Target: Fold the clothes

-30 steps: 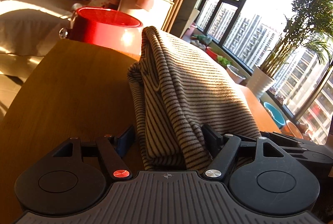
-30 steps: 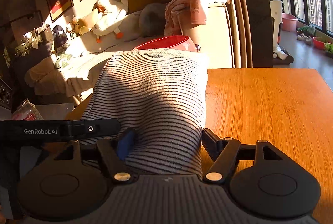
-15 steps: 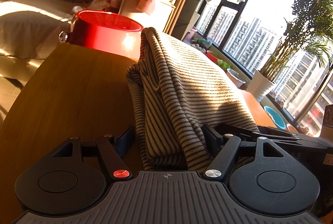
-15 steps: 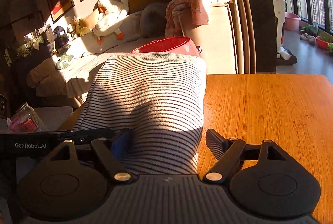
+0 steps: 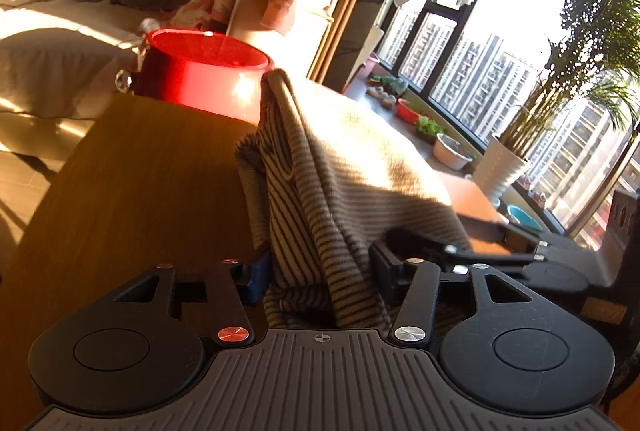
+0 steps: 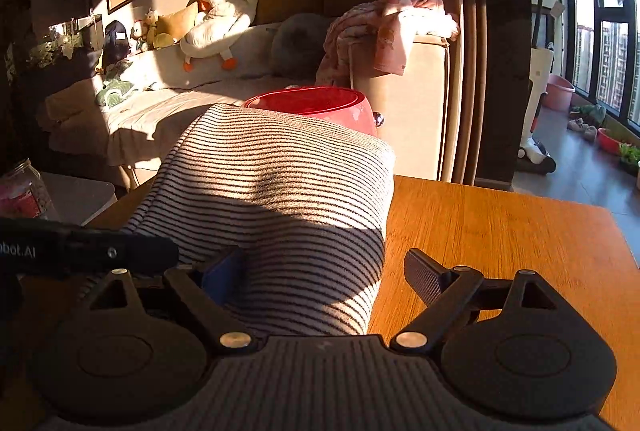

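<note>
A folded striped garment (image 5: 340,159) lies on the wooden table (image 5: 140,191) and runs away from both grippers. My left gripper (image 5: 320,263) holds the near end of it. Its jaws are closing, and the bunched cloth fills the gap between the pads. In the right wrist view the same garment (image 6: 272,183) lies partly between the jaws of my right gripper (image 6: 324,271), which are opening. The blue left pad (image 6: 224,275) touches the cloth, while the right finger (image 6: 424,279) stands clear of its edge. The two grippers are side by side at the garment's near end.
A red tub (image 5: 204,71) stands at the table's far edge, just behind the garment. Beyond it are a sofa with a plush goose (image 6: 216,19) and a pink blanket (image 6: 384,27). Bare tabletop (image 6: 500,231) lies to the right of the garment. Windows and potted plants stand further right.
The left jaws have narrowed onto the cloth and that gripper has risen a little. The right jaws have widened, and the right finger has come off the garment's edge.
</note>
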